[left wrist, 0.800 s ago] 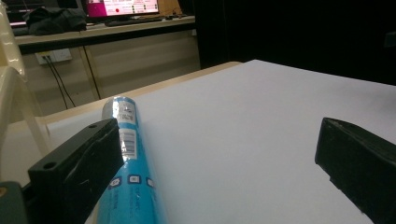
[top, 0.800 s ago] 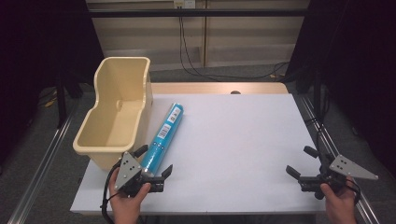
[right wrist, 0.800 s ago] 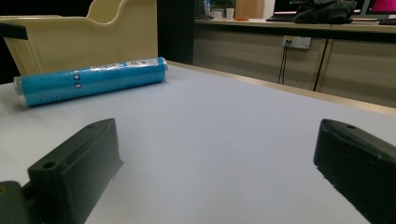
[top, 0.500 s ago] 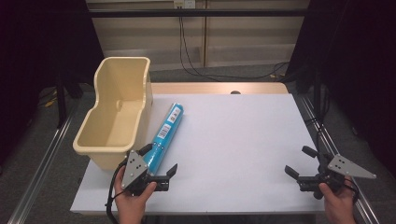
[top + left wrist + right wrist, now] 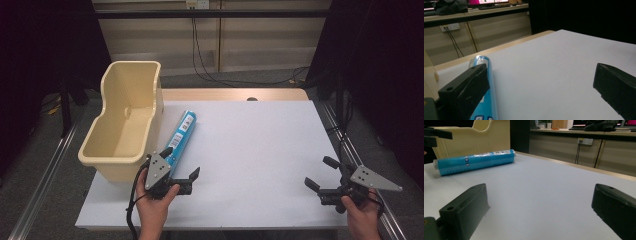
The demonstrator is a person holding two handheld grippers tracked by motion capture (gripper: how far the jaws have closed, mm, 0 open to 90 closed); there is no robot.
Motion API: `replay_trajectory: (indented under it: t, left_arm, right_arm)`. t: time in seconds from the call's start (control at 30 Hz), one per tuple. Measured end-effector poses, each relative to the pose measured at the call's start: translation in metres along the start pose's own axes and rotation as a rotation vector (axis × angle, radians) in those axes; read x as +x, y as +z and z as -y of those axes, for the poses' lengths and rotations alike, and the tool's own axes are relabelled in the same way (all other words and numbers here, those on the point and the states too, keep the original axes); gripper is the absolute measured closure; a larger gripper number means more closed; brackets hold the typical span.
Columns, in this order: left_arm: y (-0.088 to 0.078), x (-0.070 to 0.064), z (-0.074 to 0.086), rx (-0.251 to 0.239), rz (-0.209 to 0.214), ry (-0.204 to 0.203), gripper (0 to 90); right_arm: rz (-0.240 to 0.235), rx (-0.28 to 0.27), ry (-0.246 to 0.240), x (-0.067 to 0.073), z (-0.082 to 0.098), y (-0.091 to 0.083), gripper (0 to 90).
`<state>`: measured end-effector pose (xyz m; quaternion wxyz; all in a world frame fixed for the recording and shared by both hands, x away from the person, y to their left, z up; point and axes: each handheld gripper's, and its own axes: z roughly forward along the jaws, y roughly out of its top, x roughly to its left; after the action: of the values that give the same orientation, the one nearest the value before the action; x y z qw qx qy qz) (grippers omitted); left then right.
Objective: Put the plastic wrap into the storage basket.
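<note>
1. High view: a fixed camera looks forward and down over the whole white counter [image 5: 260, 150].
2. Left gripper view: low and close behind the blue roll [image 5: 482, 100], facing the far edge.
3. Right gripper view: skims the counter toward the roll [image 5: 475, 161] and cream bin [image 5: 474, 138], both shared with the high view.

text: none legible | blue roll [image 5: 180, 135]: white label patches at its near and far ends, print too small to read | cream bin [image 5: 124, 125], left of roll: no marking seen
</note>
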<state>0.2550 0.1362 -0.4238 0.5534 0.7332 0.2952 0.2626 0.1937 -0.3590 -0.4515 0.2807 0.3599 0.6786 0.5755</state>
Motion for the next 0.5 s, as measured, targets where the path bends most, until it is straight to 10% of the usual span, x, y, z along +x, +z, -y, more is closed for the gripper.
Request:
replay_trajectory:
  t: [0.5]
  left_arm:
    - [0.04,0.016,-0.006,0.12,-0.024,-0.028,0.0]
  right_arm:
    - [-0.004,0.002,-0.003,0.0,0.0,0.001,0.4]
